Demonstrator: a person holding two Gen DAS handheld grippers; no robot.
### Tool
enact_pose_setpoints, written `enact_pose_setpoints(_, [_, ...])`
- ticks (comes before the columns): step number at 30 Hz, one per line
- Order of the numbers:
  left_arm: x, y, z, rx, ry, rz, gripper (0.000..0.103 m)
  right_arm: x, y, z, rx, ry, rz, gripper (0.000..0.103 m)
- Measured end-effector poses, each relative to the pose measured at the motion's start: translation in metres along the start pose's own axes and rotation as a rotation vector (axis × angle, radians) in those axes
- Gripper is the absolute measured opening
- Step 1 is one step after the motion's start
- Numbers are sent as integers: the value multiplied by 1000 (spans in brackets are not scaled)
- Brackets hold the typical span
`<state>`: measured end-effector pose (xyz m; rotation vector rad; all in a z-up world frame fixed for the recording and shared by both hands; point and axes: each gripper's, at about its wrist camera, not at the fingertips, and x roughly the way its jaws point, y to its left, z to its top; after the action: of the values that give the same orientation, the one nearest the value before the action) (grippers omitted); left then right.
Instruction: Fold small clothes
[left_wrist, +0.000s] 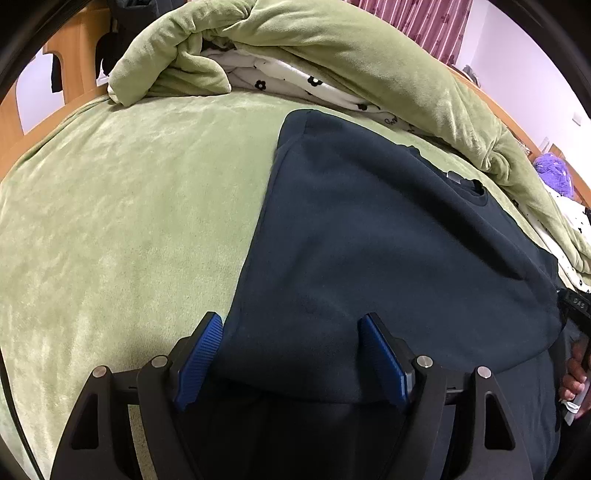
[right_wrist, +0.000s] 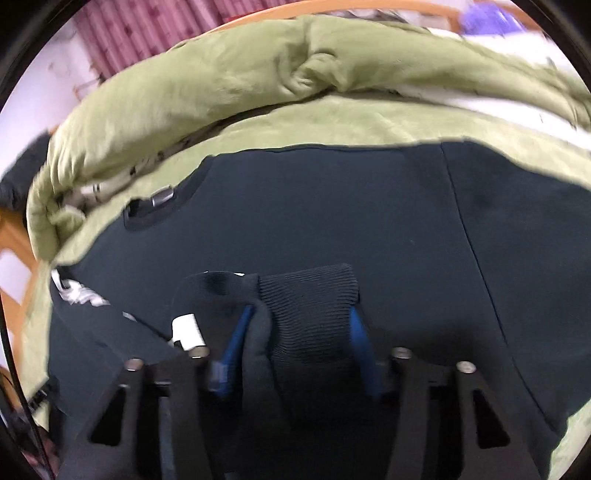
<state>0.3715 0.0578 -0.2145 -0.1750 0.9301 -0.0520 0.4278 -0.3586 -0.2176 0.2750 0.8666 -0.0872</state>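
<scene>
While the right gripper (right_wrist: 295, 325) jaws clamp the ribbed cuff (right_wrist: 310, 295), the sleeve should be laid flat across the dark sweatshirt (left_wrist: 369, 221), left gripper (left_wrist: 291, 350) jaws open

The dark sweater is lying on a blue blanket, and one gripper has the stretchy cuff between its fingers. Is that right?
Not quite. The blanket under the dark sweater is green, not blue, as the left wrist view shows. The rest holds: in the right wrist view the stretchy cuff sits between the fingers of the right gripper.
</scene>
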Motion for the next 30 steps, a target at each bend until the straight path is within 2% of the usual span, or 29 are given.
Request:
enact_pose_setpoints(1, [0,0,0,4,1,1,76,-12,3,1,-25,-48,21,23])
enact_pose_setpoints(4, [-1,-2,-1,26,5,0,78,-64,-1,-2,-16,-305,75,21])
enact_pose_setpoints(5, [-1,-4,-1,31,5,-3,80,-76,-3,-5,-6,-359,54,21])
enact_pose_setpoints(6, [-2,-5,-1,37,2,-4,80,-76,-3,-6,0,-360,24,22])
enact_pose_setpoints(7, [-2,-6,-1,43,0,4,79,-70,-2,-6,-5,-331,-14,22])
enact_pose_setpoints(8, [-2,-7,-1,51,1,10,78,-54,0,-8,-28,-249,-80,25])
enact_pose_setpoints(9, [-3,-8,-1,54,1,9,78,-40,-1,-9,-38,-178,-124,33])
enact_pose_setpoints(11, [-6,-7,0,53,-3,1,78,-18,-5,-15,-35,-43,-178,43])
enact_pose_setpoints(12, [-9,-7,1,49,-8,-7,78,-16,-10,-20,-23,-21,-173,46])
enact_pose_setpoints(13, [-11,-6,2,45,-15,-13,78,-19,-14,-22,-10,-34,-155,47])
enact_pose_setpoints(15, [-14,-5,6,34,-30,-17,78,-35,-17,-24,10,-89,-139,57])
enact_pose_setpoints(19, [-10,-8,20,29,-43,6,78,-63,1,-11,-63,-200,-137,58])
enact_pose_setpoints(22, [-1,-15,24,43,-45,58,78,-63,26,-5,-153,-226,-122,58])
enact_pose_setpoints(26, [17,-18,15,67,-2,98,80,-37,38,-10,-225,-147,-118,58])
enact_pose_setpoints(29, [19,-17,8,75,-21,107,81,1,31,-26,-226,-29,-178,58])
enact_pose_setpoints(30, [18,-18,7,77,-21,109,81,7,27,-27,-205,-16,-161,58])
